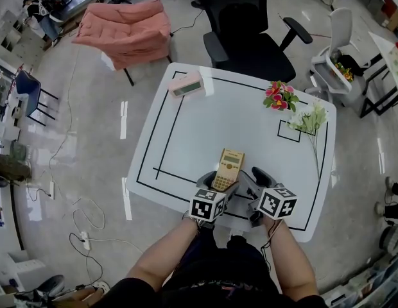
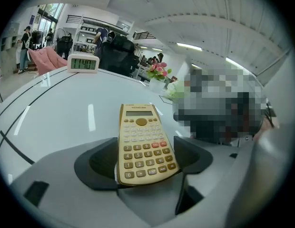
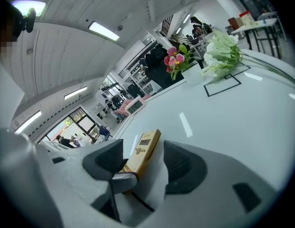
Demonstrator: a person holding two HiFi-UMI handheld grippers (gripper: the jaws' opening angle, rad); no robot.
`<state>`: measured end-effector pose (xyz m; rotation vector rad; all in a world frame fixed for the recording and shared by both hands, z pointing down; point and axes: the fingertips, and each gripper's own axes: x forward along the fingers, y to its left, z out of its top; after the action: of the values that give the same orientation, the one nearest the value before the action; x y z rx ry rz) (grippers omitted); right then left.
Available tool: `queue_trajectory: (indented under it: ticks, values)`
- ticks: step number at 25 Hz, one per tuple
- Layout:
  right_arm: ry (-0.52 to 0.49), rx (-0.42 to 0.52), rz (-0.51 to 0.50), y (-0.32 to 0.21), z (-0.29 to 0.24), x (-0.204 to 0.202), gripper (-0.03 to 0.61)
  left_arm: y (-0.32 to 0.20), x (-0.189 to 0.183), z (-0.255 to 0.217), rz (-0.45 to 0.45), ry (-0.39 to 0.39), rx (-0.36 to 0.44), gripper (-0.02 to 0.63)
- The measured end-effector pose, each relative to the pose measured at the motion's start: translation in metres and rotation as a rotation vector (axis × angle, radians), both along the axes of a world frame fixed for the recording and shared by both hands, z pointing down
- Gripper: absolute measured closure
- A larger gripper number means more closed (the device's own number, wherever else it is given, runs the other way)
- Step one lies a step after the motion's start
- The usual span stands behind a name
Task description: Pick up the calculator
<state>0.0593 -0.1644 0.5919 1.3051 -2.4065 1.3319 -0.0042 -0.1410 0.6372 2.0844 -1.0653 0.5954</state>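
Note:
A yellow calculator (image 1: 228, 165) lies near the front edge of the white table (image 1: 180, 140), keys up and far end pointing away from me. My left gripper (image 1: 217, 182) is shut on its near end, with a jaw against each long side. In the left gripper view the calculator (image 2: 142, 141) fills the gap of the left gripper (image 2: 145, 159). My right gripper (image 1: 257, 176) stands open just right of it with nothing between its jaws. In the right gripper view the calculator (image 3: 145, 148) shows edge-on past the right gripper (image 3: 145, 164), its near end hidden behind a grey finger of the left gripper.
A pink desk clock (image 1: 187, 86) stands at the table's far left corner. Pink flowers (image 1: 280, 96) and white flowers (image 1: 309, 119) lie at the far right. Black tape lines mark the tabletop. A black office chair (image 1: 250, 37) stands behind the table.

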Motion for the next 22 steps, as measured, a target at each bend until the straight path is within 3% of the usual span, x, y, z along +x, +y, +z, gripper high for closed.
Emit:
queue_trajectory:
  ticks: [14, 15, 17, 22]
  values:
    - [-0.091, -0.252, -0.090, -0.006, 0.036, -0.033, 0.318, -0.001, -0.002, -0.001, -0.008, 0.040, -0.028, 0.256]
    - [-0.088, -0.268, -0.101, -0.006, 0.037, -0.036, 0.318, -0.002, -0.004, 0.000, -0.012, 0.031, -0.030, 0.270]
    - [-0.080, -0.281, -0.104, -0.009, 0.039, -0.039, 0.319, -0.004, -0.009, 0.002, -0.012, 0.001, -0.028, 0.373]
    - [-0.078, -0.295, -0.096, -0.015, 0.039, -0.040, 0.345, -0.008, -0.012, 0.002, 0.012, -0.011, -0.031, 0.368]
